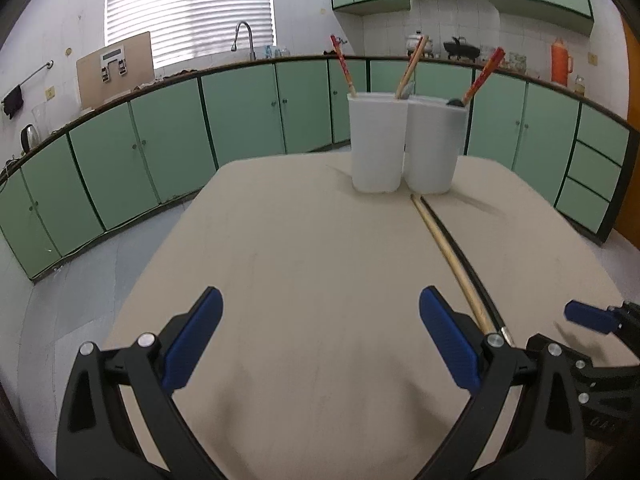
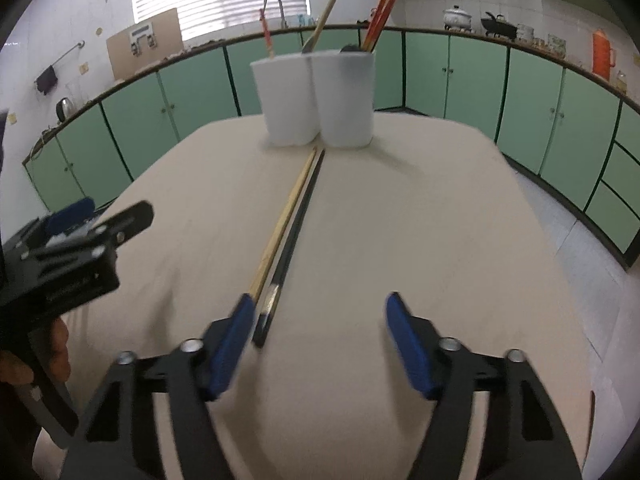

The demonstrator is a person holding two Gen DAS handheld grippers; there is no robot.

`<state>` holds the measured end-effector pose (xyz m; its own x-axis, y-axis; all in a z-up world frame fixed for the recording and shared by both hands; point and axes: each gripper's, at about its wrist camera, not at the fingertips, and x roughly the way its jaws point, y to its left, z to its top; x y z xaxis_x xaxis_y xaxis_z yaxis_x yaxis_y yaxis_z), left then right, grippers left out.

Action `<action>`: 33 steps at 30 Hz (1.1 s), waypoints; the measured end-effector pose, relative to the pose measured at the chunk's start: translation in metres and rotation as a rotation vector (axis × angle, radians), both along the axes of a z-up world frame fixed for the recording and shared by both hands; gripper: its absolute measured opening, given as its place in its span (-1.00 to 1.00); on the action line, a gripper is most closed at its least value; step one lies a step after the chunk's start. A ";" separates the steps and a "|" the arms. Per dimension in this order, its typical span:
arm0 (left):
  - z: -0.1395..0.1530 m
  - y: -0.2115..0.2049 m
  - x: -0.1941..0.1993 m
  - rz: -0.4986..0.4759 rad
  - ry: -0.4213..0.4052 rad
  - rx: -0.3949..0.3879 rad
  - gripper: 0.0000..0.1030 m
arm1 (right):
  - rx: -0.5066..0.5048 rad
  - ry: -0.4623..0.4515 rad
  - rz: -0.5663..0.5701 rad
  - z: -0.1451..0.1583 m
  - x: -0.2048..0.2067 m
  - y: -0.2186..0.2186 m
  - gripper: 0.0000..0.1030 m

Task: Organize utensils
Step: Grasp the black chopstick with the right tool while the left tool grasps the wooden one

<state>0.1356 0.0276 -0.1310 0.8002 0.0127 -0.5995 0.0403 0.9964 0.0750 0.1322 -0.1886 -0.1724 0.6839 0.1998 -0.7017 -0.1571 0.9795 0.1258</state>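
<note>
Table (image 1: 304,240): large surface under a plain beige cloth, in a kitchen with green base cabinets (image 1: 240,116) around the walls.
Holder (image 1: 404,144): white, two round compartments joined side by side, upright near the far edge of the table.
Holder contents: red-handled chopstick (image 1: 343,66) in the left compartment; wooden-handled utensil (image 1: 412,68) at the join, compartment cannot be told; red chopsticks (image 1: 485,75) and a dark utensil head in the right compartment; all leaning.
Left gripper (image 1: 320,332): black frame, blue pads, jaws wide apart over bare cloth, nothing between them; a hand shows on its grip at the left edge of the right wrist view.
Right gripper (image 2: 320,340): same build, jaws apart at a middling width, nothing gripped; the near ends of the loose chopsticks lie just beside its left pad (image 2: 234,344), contact cannot be told, picture blurred there.
Wooden chopstick (image 2: 286,220): pale, flat on the cloth, running from near the holder's base toward the grippers.
Black chopstick (image 2: 298,232): flat, close alongside the wooden one on its right, silver band near the near end.
</note>
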 end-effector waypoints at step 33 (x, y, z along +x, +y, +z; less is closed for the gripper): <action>-0.005 -0.014 -0.006 -0.020 0.045 -0.013 0.86 | 0.008 0.029 0.037 -0.010 -0.002 0.025 -0.85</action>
